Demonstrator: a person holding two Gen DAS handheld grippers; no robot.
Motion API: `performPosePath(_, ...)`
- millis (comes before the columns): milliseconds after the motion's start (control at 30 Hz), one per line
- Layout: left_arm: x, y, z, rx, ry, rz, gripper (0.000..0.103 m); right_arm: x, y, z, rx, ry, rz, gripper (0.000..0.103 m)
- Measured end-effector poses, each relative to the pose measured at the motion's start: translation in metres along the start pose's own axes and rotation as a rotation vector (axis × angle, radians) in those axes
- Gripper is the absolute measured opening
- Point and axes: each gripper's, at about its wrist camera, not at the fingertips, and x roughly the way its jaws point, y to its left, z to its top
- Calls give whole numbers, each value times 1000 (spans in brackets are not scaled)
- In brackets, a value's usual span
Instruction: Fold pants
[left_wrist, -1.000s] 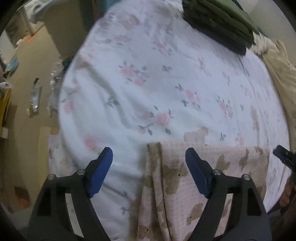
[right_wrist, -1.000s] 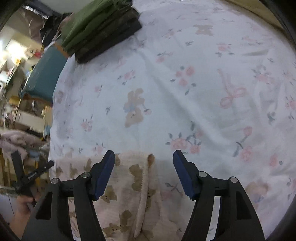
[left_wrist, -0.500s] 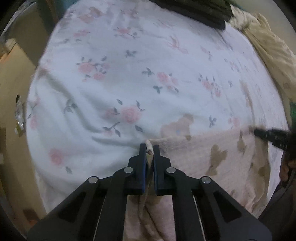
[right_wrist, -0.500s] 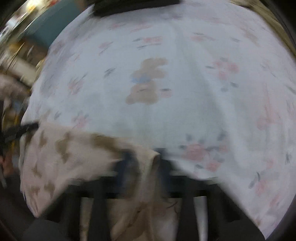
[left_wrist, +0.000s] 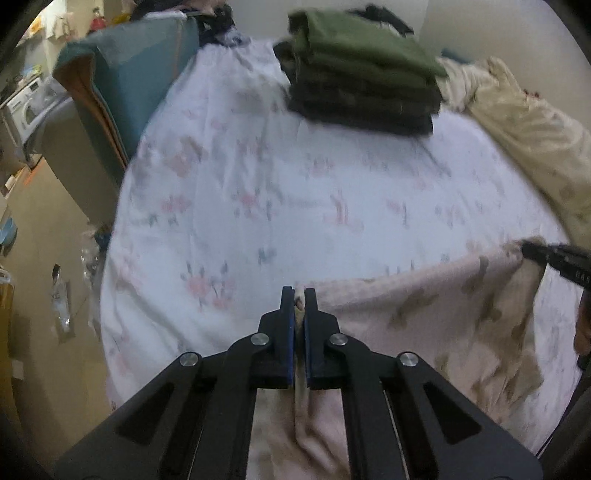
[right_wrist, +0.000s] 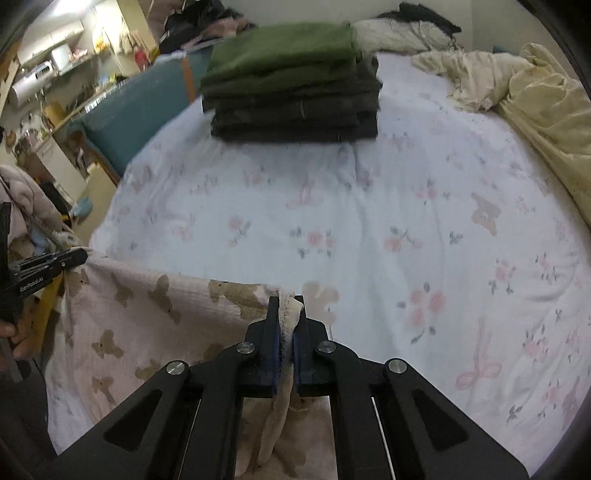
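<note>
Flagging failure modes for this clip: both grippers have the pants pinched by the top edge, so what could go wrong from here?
1. The right gripper pinches only a thin bunched corner of the pants; it might slip out when pulled.
2. The left gripper grips similarly little, so the edge stretched between them could sag and fold crooked.
3. The folded stack sits ahead on the bed; a long forward swing could knock it.
</note>
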Motion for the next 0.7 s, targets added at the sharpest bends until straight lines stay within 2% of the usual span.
performPosePath(167,-25,-3,-11,50,-15,-61,2,-27,3,-22,-60,-10,51,4)
performPosePath(300,-59,-20,-24,129,-7,-67,2,-61,10,-40,-116,-26,60,4)
performPosePath(400,-82,-36,-39,236,6,-55,2,-82,24,-58,-213,-19,4,4)
performPosePath(467,-93,-51,-56,352,20,-19,3,-93,34,-77,-269,-5,-15,4)
performPosePath(567,-91,-66,-81,447,105,-17,3,-92,47,-107,-360,71,-52,4)
performPosePath(700,-64,-70,-106,478,243,4,6,-75,62,-147,-435,217,-46,4)
